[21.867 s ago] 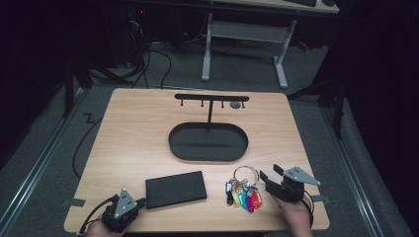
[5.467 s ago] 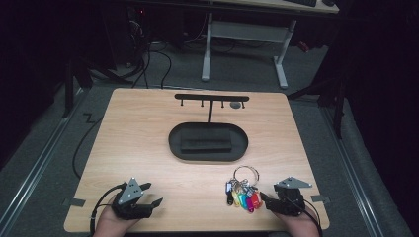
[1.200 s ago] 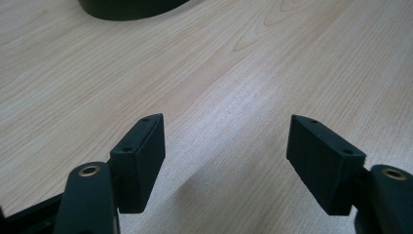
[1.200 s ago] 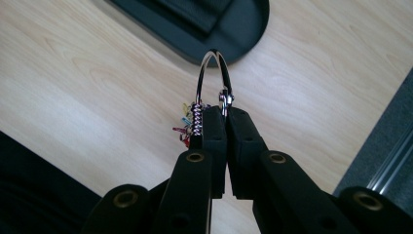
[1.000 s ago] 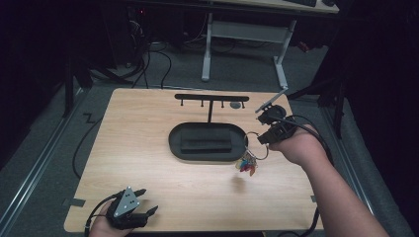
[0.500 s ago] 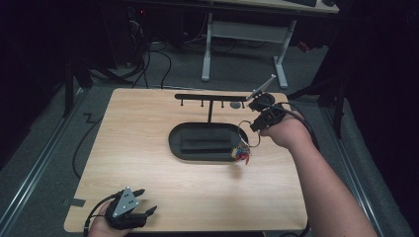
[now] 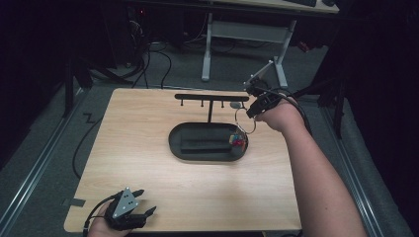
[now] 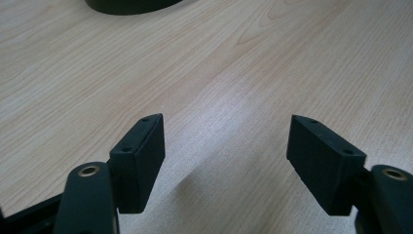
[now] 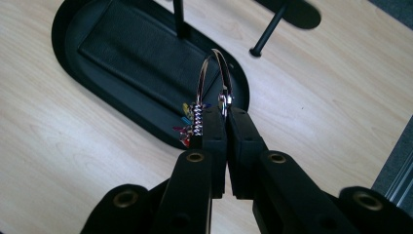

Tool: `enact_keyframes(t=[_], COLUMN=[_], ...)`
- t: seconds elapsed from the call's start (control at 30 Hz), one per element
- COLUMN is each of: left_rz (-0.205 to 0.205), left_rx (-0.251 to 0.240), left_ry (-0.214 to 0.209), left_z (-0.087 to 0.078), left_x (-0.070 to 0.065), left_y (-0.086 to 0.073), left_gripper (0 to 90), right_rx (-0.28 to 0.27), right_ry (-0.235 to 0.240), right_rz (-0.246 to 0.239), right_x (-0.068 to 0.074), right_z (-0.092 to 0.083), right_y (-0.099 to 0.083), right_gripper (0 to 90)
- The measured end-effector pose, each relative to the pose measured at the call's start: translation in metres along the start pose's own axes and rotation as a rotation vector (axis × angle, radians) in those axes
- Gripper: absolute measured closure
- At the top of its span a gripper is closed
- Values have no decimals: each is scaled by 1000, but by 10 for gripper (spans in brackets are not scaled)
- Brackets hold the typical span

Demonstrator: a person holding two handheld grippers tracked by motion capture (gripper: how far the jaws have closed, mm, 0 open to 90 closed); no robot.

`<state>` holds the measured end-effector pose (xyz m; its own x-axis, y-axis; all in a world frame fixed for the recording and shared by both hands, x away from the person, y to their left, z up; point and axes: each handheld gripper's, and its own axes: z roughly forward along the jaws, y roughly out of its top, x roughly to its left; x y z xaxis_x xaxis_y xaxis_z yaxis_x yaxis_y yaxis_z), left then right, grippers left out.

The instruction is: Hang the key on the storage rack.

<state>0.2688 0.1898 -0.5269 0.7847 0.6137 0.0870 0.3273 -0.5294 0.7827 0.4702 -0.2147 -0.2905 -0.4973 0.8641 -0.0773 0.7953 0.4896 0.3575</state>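
Gripping a metal key ring between closed jaws, the right gripper now holds the bunch of coloured keys dangling over the black oval tray, having carried it up from the table's near edge. It hangs just below the hook rack, so hanging looks next, while the left gripper rests wide open and empty.

Table: pale wood, fine lengthwise grain. Oval tray: matte black; the rack standing in it is black too. Key ring: shiny silver metal, with tags in red, yellow and blue. Both grippers' jaws black; left gripper carries a grey three-cornered plate. Floor: dark grey.
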Motion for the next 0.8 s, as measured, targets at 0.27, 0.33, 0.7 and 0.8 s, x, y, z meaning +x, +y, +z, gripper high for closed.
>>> enact_keyframes(t=[0.27, 0.33, 0.7, 0.8], left_rz=[-14, -13, -5, -6], left_rx=[-8, -8, -1, 5], left_ry=[11, 11, 8, 6], left_z=[-2, -2, -2, -2], left_x=[3, 3, 2, 2], left_y=[-1, -1, -1, -1], left_gripper=[308, 308, 308, 308], right_rx=[-16, -11, -15, -17], right_ry=[-1, -7, -24, -19], right_rz=[2, 10, 52, 57], right_x=[-5, -5, -20, -23], right_z=[8, 11, 21, 24], right_y=[16, 18, 21, 22], right_gripper=[879, 879, 879, 879])
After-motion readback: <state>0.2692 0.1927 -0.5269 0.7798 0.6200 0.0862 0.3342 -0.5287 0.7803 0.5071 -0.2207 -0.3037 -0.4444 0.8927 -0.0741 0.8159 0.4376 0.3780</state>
